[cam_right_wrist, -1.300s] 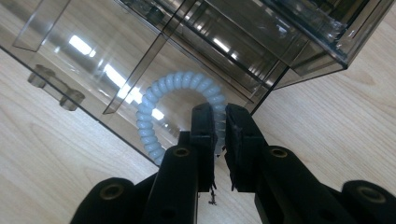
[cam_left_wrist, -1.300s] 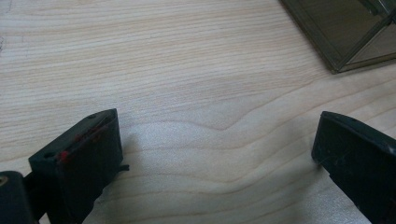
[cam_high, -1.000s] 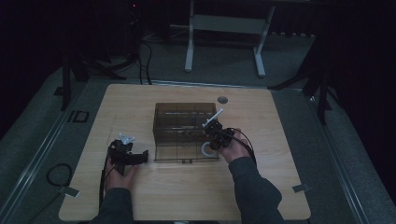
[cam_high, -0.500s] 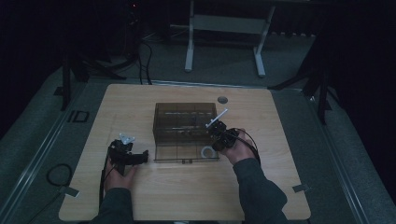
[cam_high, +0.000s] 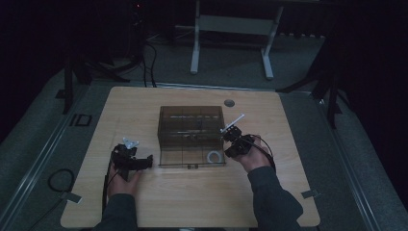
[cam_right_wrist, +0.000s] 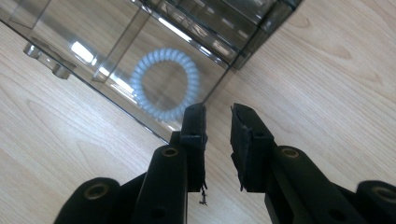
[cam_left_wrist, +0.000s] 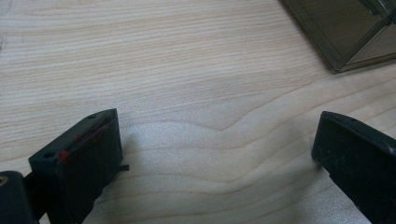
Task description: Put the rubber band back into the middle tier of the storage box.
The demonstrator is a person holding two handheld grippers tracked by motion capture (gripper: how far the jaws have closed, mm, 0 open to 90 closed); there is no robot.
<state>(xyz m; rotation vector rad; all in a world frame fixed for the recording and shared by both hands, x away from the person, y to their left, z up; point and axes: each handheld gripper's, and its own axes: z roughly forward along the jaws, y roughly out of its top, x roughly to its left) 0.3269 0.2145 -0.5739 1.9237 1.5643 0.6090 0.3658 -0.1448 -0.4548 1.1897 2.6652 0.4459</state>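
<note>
Hovering right gripper (cam_right_wrist: 217, 122) at the near corner of the smoky transparent plastic divider box (cam_high: 191, 134), jaws narrowed to a slim gap, nothing between them. White spiral coil ring (cam_right_wrist: 165, 83) just ahead and left of the tips, inside the box's corner compartment, behind the clear wall. Risk: driving forward from here likely rams the wall or corner edge, skidding the light box across the pale wood bench (cam_left_wrist: 187, 70). Gap looks too tight for the ring anyway; needs opening and entry from above. Left gripper (cam_left_wrist: 217, 154) wide, empty, low over bare bench, box corner far ahead right; minor snag risk only.
</note>
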